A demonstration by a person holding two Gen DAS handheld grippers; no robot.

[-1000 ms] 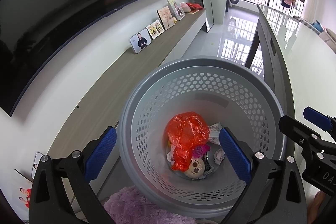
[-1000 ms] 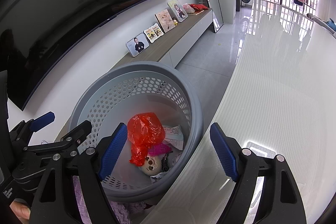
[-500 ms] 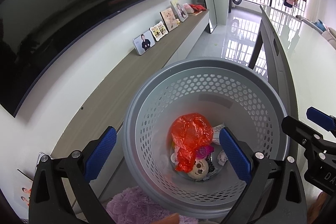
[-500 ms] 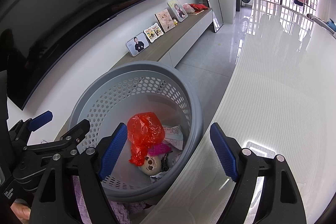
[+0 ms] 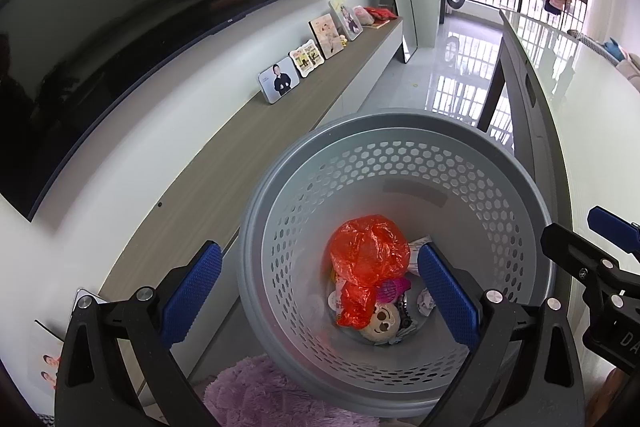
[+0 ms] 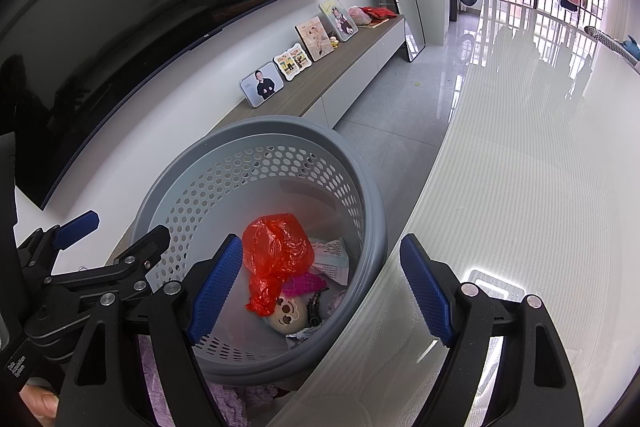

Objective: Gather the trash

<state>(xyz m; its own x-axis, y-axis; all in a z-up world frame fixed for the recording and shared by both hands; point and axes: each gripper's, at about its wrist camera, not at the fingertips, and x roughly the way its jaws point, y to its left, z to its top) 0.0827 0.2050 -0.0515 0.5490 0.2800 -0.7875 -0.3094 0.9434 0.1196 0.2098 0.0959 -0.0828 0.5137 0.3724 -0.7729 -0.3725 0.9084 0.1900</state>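
Observation:
A grey perforated basket (image 5: 400, 131) stands on the floor beside the white table; it also shows in the right wrist view (image 6: 280, 125). Inside lie a crumpled red plastic bag (image 5: 368, 259) (image 6: 276, 251), a round cartoon-face item (image 5: 380, 321) (image 6: 285, 313), a pink piece (image 6: 304, 283) and white paper wrappers (image 6: 332, 259). My left gripper (image 5: 316, 297) is open and empty above the basket. My right gripper (image 6: 320, 291) is open and empty above the basket's right rim and the table edge. Each gripper shows in the other's view.
A glossy white table (image 6: 520, 187) fills the right side. A low wooden TV cabinet (image 5: 280, 115) with several photo frames (image 5: 279, 81) runs along the wall under a large dark TV (image 5: 120, 27). A purple fluffy rug (image 5: 260, 395) lies by the basket.
The left gripper's view has drifted left and back a little, so the basket sits further right in it. The right gripper has barely moved. Both stay open.

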